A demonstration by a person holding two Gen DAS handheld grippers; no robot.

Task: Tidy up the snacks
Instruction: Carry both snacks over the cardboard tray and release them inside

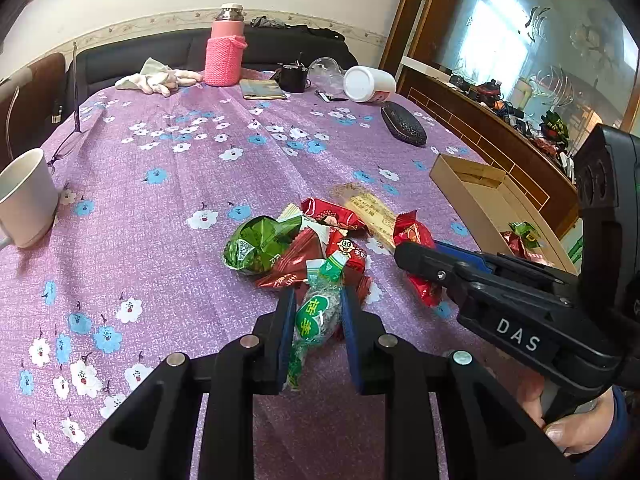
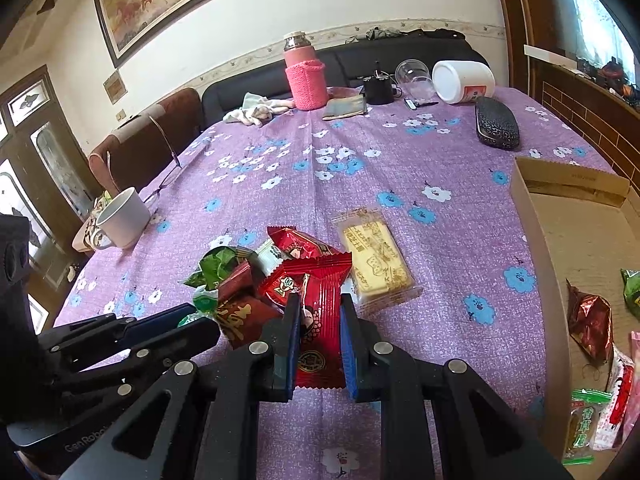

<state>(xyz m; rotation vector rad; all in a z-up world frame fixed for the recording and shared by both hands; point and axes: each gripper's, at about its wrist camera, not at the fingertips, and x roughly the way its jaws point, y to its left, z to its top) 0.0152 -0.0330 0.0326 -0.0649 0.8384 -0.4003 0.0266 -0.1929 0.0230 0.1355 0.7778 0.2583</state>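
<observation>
A heap of wrapped snacks (image 1: 304, 244) lies on the purple flowered tablecloth (image 1: 180, 184). My left gripper (image 1: 318, 300) is shut on a clear packet with a green label (image 1: 316, 316) at the heap's near edge. My right gripper (image 2: 319, 304) is shut on a red snack packet (image 2: 314, 300); in the left wrist view it comes in from the right (image 1: 416, 256) over the same red packet (image 1: 420, 284). A clear-wrapped yellow biscuit pack (image 2: 376, 256) lies flat just beyond the heap. A shallow cardboard box (image 2: 532, 216) at the right holds several snacks (image 2: 592, 324).
A white mug (image 1: 26, 200) stands at the table's left edge, with glasses (image 1: 66, 146) behind it. At the far end are a pink knit-covered flask (image 1: 225, 48), a white cloth (image 1: 160, 80), a tipped white jar (image 1: 368, 84) and a black case (image 1: 403, 123).
</observation>
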